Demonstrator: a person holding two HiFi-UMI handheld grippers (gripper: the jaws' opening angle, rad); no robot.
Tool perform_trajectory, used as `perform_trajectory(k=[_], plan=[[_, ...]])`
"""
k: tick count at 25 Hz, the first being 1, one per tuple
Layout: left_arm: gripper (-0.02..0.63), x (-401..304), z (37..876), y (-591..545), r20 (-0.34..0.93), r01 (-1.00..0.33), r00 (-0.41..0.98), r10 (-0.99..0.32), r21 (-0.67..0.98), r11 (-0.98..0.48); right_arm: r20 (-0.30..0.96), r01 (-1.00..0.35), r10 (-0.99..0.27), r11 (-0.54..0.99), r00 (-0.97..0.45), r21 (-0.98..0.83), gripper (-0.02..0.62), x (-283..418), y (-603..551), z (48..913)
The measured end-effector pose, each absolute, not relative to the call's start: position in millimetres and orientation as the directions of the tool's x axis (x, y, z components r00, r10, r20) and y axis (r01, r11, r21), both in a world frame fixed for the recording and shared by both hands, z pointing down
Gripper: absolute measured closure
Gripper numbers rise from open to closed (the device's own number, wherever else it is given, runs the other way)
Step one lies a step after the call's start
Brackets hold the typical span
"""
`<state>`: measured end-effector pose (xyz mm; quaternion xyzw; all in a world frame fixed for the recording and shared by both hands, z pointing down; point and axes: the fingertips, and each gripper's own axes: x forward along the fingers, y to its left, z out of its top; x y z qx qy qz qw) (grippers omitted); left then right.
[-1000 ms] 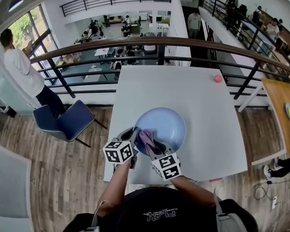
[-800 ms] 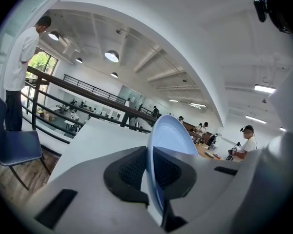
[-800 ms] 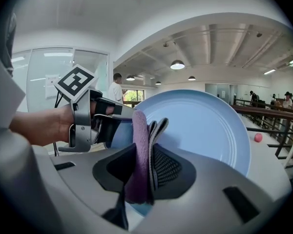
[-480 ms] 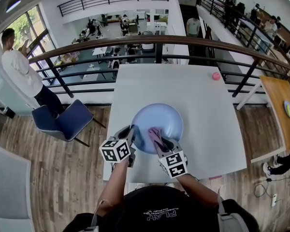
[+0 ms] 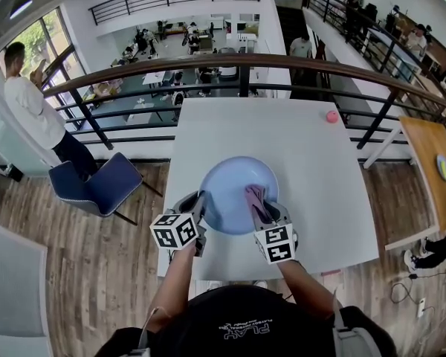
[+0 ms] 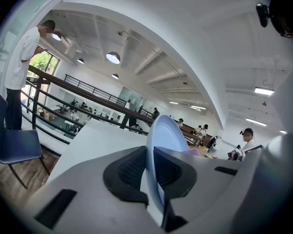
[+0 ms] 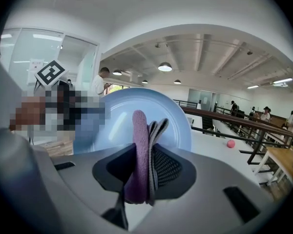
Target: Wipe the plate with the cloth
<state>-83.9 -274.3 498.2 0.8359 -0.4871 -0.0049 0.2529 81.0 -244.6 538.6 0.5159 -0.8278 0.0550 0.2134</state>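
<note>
Since a second ago, the folded purple-and-grey cloth [image 5: 254, 197] has been dragged from the left of the pale blue round plate [image 5: 227, 178] over to its right side, pinched tight in the right claw [image 5: 260, 210]. The plate's near rim is gripped by the left claw [image 5: 199, 204], whose jaws are easing open with the rim between them. The plate sits on the white tabletop [image 5: 297, 147]. Probably best if overlapping passes are made with the cloth kept flat and the rim held firm. Nothing but cloth is seen in the plate.
</note>
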Motion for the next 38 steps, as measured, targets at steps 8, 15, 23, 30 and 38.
perform_trajectory(k=[8, 15, 23, 30, 38], plan=[[0.571, -85.1, 497.6, -268.8, 0.239, -0.81, 0.53, -0.813, 0.426, -0.402, 0.388, -0.902, -0.866, 0.401, -0.316, 0.161, 0.492, 106.8, -266.6, 522.1], [0.574, -90.1, 515.3, -268.8, 0.285, -0.823, 0.51, -0.812, 0.436, -0.364, 0.336, -0.911, -0.868, 0.408, -0.365, 0.064, 0.492, 96.3, -257.1, 509.4], [0.577, -89.7, 559.3, -260.7, 0.363, -0.829, 0.497, -0.788, 0.468, -0.307, 0.343, -0.911, -0.855, 0.413, -0.388, -0.002, 0.492, 96.0, -236.8, 516.7], [0.577, -81.3, 620.9, -241.7, 0.47, -0.835, 0.487, -0.736, 0.499, -0.233, 0.445, -0.922, -0.823, 0.386, -0.353, -0.017, 0.492, 117.7, -224.4, 558.8], [0.577, -65.1, 690.7, -212.9, 0.531, -0.809, 0.505, -0.68, 0.565, -0.159, 0.568, -0.921, -0.745, 0.386, -0.349, -0.059, 0.491, 136.4, -200.6, 623.8]])
